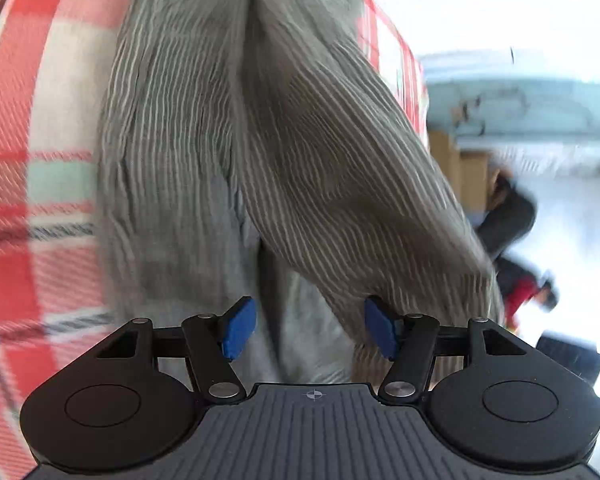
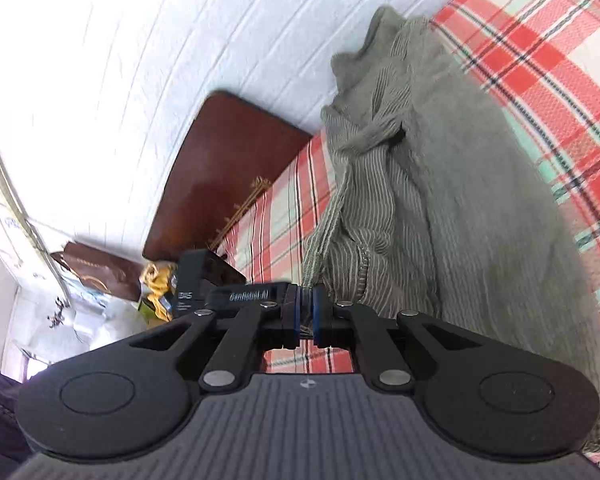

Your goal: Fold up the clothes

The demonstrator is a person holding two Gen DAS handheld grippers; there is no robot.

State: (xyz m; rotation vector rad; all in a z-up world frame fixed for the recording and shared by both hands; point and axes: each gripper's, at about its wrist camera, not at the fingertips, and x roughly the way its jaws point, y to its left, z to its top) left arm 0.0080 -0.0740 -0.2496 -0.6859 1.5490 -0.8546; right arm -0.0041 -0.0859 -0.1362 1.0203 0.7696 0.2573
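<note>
A grey-green garment with thin white stripes [image 1: 188,152] lies bunched on a red, white and mint plaid bedsheet [image 1: 32,128]. My left gripper [image 1: 310,328] is open right above the cloth, its blue pads [image 1: 239,330] wide apart with a raised fold between and above them. In the right wrist view the same garment [image 2: 440,184] stretches away over the sheet [image 2: 540,60]. My right gripper [image 2: 306,312] is shut on a pulled-up strip of the garment's edge [image 2: 320,240].
A dark wooden headboard [image 2: 224,168] stands against the white panelled wall [image 2: 140,40]. Bags and clutter [image 2: 100,276] sit beside the bed. In the left wrist view, blurred dark items [image 1: 508,220] lie past the bed's right edge.
</note>
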